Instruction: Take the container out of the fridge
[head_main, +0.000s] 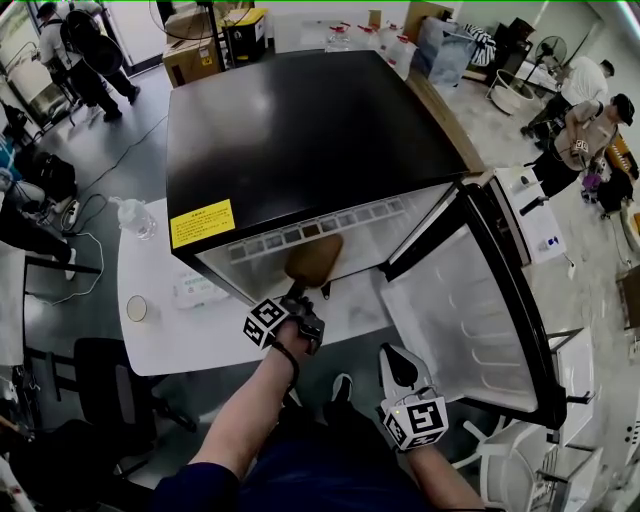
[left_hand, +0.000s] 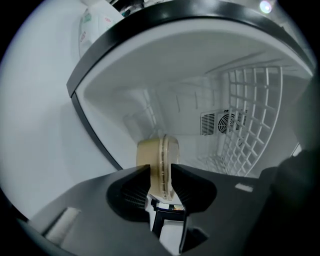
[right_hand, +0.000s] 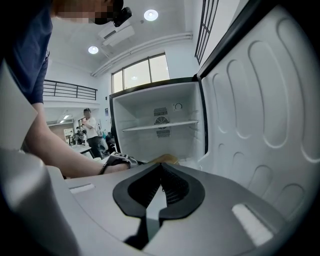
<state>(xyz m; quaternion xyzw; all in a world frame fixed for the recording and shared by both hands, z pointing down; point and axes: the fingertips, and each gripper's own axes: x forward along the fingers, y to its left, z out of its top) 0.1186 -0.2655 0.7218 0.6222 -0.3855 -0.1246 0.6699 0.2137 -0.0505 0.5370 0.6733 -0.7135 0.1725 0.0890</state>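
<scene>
Inside left gripper (left_hand: 160, 169) — tan container (left_hand: 158, 149)

Tan container (head_main: 313, 258), glossy black fridge (head_main: 300, 130), white inside, yellow label (head_main: 201, 223) on its top.

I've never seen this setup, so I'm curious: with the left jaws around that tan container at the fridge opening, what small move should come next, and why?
Probably draw the left gripper straight back toward the person. Its jaws look closed on the tan container, which sits at the mouth of the fridge, and the door stands wide open.
</scene>
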